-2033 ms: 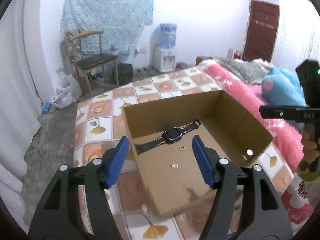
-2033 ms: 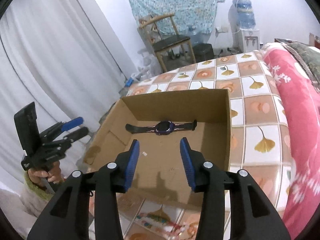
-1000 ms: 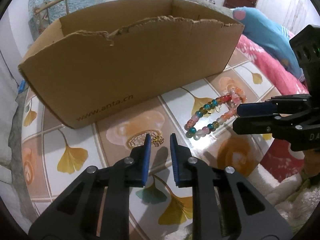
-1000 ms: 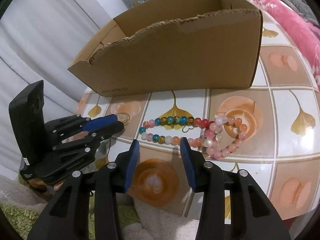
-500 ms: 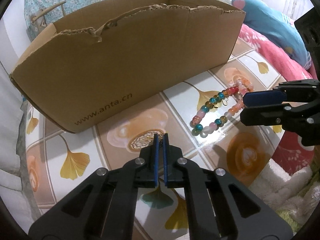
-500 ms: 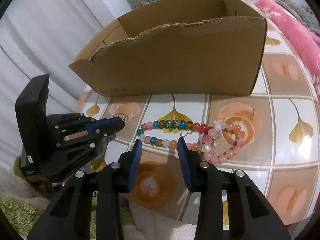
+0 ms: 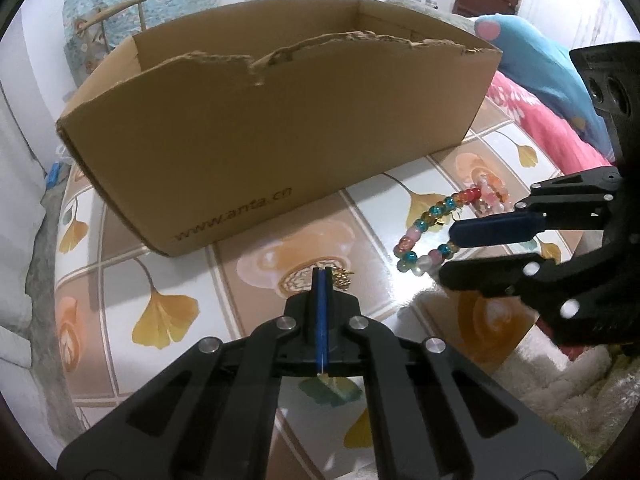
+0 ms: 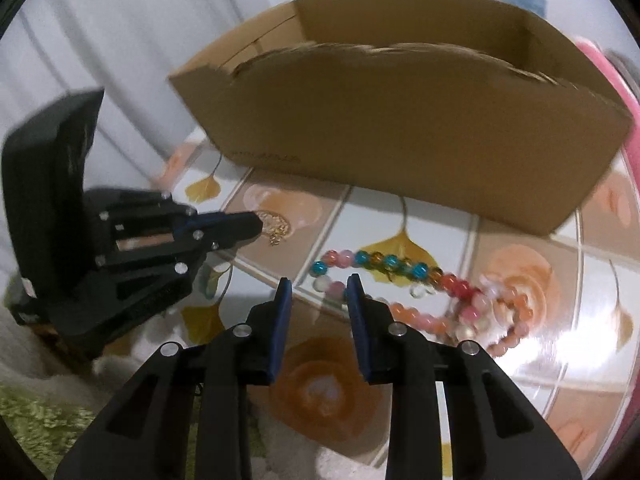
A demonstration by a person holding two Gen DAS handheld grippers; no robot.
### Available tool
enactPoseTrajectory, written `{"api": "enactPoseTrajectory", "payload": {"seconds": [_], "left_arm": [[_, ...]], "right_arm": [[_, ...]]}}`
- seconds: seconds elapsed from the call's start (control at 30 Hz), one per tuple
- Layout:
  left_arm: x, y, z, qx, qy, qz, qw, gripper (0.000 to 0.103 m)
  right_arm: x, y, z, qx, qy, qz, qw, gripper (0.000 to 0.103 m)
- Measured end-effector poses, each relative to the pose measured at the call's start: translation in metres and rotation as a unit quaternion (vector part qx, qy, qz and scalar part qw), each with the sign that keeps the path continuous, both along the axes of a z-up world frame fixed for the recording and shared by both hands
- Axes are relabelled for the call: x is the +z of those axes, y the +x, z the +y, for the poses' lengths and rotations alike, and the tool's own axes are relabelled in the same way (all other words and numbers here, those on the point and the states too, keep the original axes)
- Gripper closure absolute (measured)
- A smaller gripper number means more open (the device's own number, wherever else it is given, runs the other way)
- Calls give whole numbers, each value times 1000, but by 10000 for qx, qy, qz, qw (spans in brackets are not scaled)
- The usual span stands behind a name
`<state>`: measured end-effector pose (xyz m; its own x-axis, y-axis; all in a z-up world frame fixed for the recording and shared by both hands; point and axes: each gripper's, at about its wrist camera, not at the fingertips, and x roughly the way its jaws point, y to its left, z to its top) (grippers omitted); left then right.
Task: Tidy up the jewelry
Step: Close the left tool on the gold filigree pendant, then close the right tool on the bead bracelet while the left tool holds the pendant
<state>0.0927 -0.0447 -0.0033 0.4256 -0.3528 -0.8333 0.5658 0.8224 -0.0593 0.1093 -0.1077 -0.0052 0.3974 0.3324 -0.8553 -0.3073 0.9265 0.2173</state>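
Note:
My left gripper (image 7: 321,274) is shut on a small gold earring (image 7: 341,279), which hangs from its tips just above the tiled table (image 7: 160,312); it also shows in the right wrist view (image 8: 275,237) at the left gripper's tips (image 8: 256,224). A string of coloured beads (image 8: 400,268) lies on the table in front of the cardboard box (image 8: 400,120). My right gripper (image 8: 319,292) is open, its fingers around the left end of the beads. In the left wrist view the beads (image 7: 432,216) lie under the right gripper (image 7: 456,252), with the box (image 7: 280,128) behind.
The box stands open-topped at the far side of the table; its inside is hidden. A pink bedspread (image 7: 540,120) and a blue plush toy (image 7: 536,52) lie to the right. A green rug (image 8: 40,432) lies below the table's near edge.
My left gripper closed on the gold earring and lifted slightly. My right gripper moved forward and down onto the left end of the bead string, its fingers narrower.

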Motion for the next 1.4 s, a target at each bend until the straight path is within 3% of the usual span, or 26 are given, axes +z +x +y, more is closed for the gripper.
{"api": "enactPoseTrajectory", "payload": {"seconds": [0.2, 0.3, 0.37, 0.4, 0.5, 0.73, 1.03, 1.17, 1.4], "left_arm": [[2, -1, 7, -7, -130, 9, 9999, 103], [2, 0, 9, -27, -230, 46, 9997, 103], [2, 0, 11, -42, -301, 89, 9995, 103], [2, 0, 11, -51, -327, 91, 9994, 103], [3, 0, 13, -60, -372, 86, 9993, 103], [2, 0, 14, -75, -413, 114, 9991, 103], [-1, 0, 6, -54, -268, 145, 9995, 103], [-2, -1, 3, -79, -215, 160, 9996, 103], [-4, 0, -1, -80, -156, 177, 9997, 103]], "right_arm": [[-5, 5, 13, 189, -501, -31, 9986, 76], [-10, 7, 17, 207, -728, -9, 9971, 88], [-10, 8, 15, 191, -675, 22, 9975, 89], [-8, 8, 14, 189, -631, -17, 9978, 100], [2, 9, 9, 99, -466, -100, 9988, 102], [25, 9, -21, -300, -228, -293, 9989, 102], [13, 3, -68, -971, -460, 43, 9942, 100], [10, 4, -72, -968, -617, 4, 9934, 82], [2, 5, -67, -752, -855, -3, 9935, 82]]}}
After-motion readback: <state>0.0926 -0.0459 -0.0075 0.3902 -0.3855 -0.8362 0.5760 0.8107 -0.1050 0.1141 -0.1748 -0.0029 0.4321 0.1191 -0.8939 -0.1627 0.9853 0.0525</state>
